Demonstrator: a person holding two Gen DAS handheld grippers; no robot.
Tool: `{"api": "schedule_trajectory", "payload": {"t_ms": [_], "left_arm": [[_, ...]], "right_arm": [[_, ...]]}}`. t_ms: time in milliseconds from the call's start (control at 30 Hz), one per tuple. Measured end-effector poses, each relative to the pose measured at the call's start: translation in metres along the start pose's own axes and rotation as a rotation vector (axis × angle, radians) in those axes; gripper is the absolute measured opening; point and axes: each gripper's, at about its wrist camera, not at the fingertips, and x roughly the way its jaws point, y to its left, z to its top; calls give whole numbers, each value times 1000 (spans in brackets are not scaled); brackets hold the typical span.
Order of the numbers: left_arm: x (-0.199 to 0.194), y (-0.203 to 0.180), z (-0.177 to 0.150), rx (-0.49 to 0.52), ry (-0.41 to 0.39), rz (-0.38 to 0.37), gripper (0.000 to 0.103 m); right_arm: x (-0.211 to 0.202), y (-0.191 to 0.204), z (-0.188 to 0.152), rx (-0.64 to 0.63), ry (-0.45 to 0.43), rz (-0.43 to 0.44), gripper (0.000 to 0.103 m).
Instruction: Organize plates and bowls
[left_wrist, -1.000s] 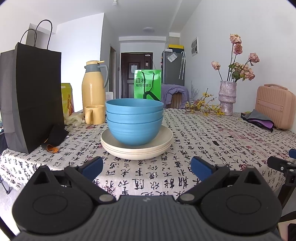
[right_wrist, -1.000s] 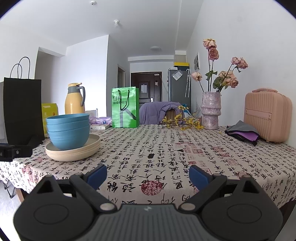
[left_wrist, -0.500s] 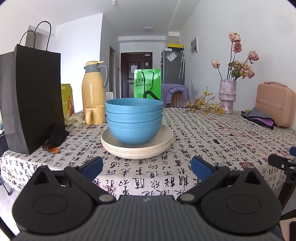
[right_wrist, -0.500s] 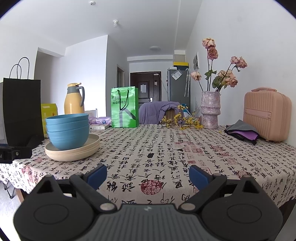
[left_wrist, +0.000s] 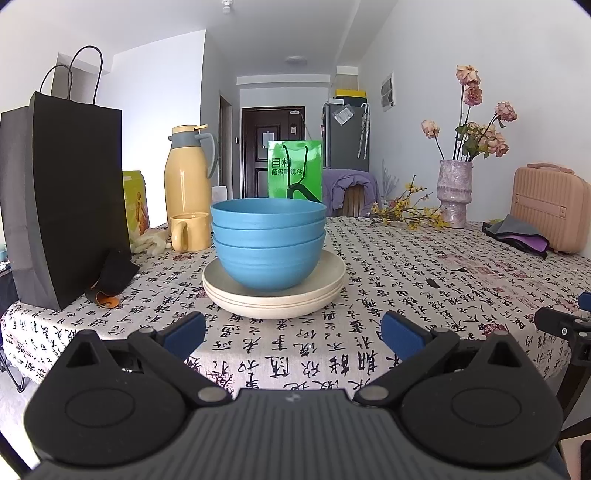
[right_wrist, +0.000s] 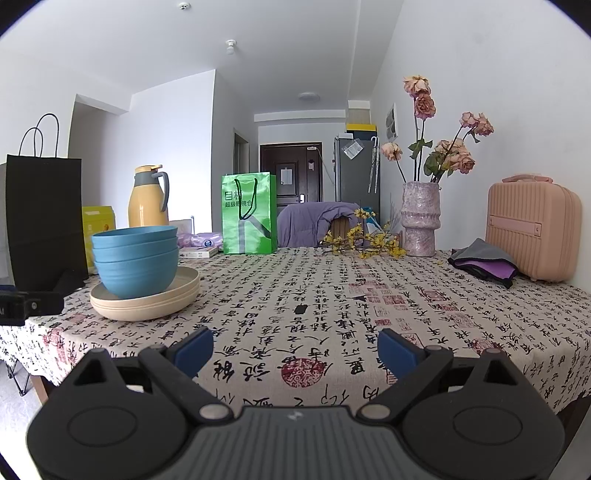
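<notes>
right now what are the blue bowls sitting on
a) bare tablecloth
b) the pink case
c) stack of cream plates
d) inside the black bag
c: the nested blue bowls rest on the stack of cream plates on the tablecloth.

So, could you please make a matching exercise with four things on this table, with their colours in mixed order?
Things:
1. nested bowls
2. stacked plates
3. thermos jug
4. small suitcase

Colours:
a. pink
b. cream
c. blue
d. yellow

Pairs: 1-c, 2-b, 3-d, 4-a
</notes>
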Motion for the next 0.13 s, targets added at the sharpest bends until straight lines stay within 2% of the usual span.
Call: {"api": "schedule_trajectory", "payload": {"t_ms": [133], "left_arm": [[-1, -2, -1, 10, -4, -8, 103]], "right_arm": [[0, 0, 0, 0, -1, -1, 96]]}}
